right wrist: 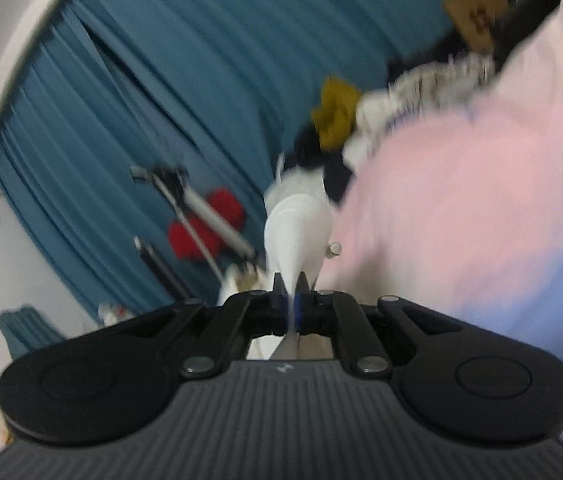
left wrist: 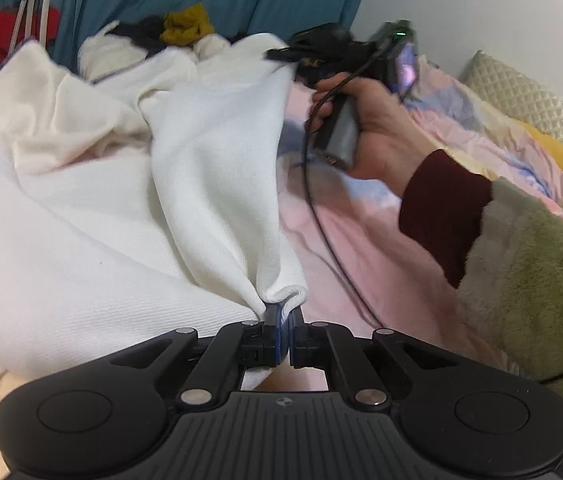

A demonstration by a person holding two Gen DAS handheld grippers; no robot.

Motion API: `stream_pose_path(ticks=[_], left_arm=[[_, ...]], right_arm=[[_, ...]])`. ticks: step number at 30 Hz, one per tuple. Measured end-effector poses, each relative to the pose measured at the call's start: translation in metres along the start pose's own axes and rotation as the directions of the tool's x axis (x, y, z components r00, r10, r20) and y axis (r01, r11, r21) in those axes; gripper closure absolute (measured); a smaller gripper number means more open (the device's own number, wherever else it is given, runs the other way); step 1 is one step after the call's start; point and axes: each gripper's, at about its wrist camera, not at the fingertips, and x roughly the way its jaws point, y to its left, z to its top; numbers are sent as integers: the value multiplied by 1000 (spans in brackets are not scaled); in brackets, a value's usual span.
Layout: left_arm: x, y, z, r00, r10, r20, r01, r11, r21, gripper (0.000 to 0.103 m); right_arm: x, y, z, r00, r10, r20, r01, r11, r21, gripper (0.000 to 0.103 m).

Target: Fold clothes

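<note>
Both my tongs are clamped on the white garment: left gripper pinches one corner, right gripper another, stretching an edge taut above the pink bedsheet for folding.

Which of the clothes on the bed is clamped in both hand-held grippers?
The white garment. The left hand-held gripper and right hand-held gripper pinch it; the mustard piece lies untouched in the far pile.

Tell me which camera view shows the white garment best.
The left wrist view. There the white garment lies sharp and spread over the pink bedding, one corner pinched in the left claw, another held by the right claw. The right wrist view is blurred and shows only a narrow bunch at the claw.
</note>
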Motion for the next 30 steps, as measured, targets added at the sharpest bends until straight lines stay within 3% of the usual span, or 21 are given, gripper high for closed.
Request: stream_pose_path(ticks=[3, 6, 9, 12, 15, 18, 21, 23, 25, 27, 30], left_arm=[[-8, -5, 1, 998, -3, 57, 0, 999, 49, 99], [-9, -6, 6, 996, -6, 84, 2, 999, 41, 99], [-14, -9, 10, 991, -27, 128, 20, 998, 53, 99], [-13, -9, 13, 988, -48, 143, 45, 999, 28, 99], [-6, -9, 12, 992, -38, 122, 35, 999, 27, 98], [2, -6, 2, 997, -32, 73, 30, 999, 22, 98], [0, -11, -6, 998, -23, 57, 21, 999, 40, 97], [-7, -18, -9, 999, -8, 49, 5, 998, 67, 95], [-20, -26, -11, 999, 0, 53, -4, 997, 73, 85], [-42, -32, -14, 998, -1, 60, -1, 999, 38, 63], [-78, -39, -20, 999, -6, 36, 7, 1000, -10, 52]], right_arm=[[-37, 4, 27, 994, -14, 111, 11, 999, 32, 97], [-82, 1, 52, 972, -62, 227, 47, 997, 67, 97], [-133, -10, 74, 933, -137, 334, 104, 988, 114, 97], [-182, -33, 80, 889, -257, 379, 195, 961, 194, 97], [-209, -64, 78, 871, -400, 287, 326, 905, 272, 97], [-222, -96, 61, 843, -526, 117, 473, 826, 306, 97], [-219, -141, 38, 816, -577, -44, 552, 752, 360, 97], [-219, -149, 32, 819, -570, -62, 547, 744, 383, 97], [-219, -158, 27, 823, -563, -79, 543, 736, 405, 97], [-219, -166, 21, 825, -557, -96, 540, 728, 423, 97], [-212, -152, 23, 799, -594, -94, 590, 744, 313, 97]])
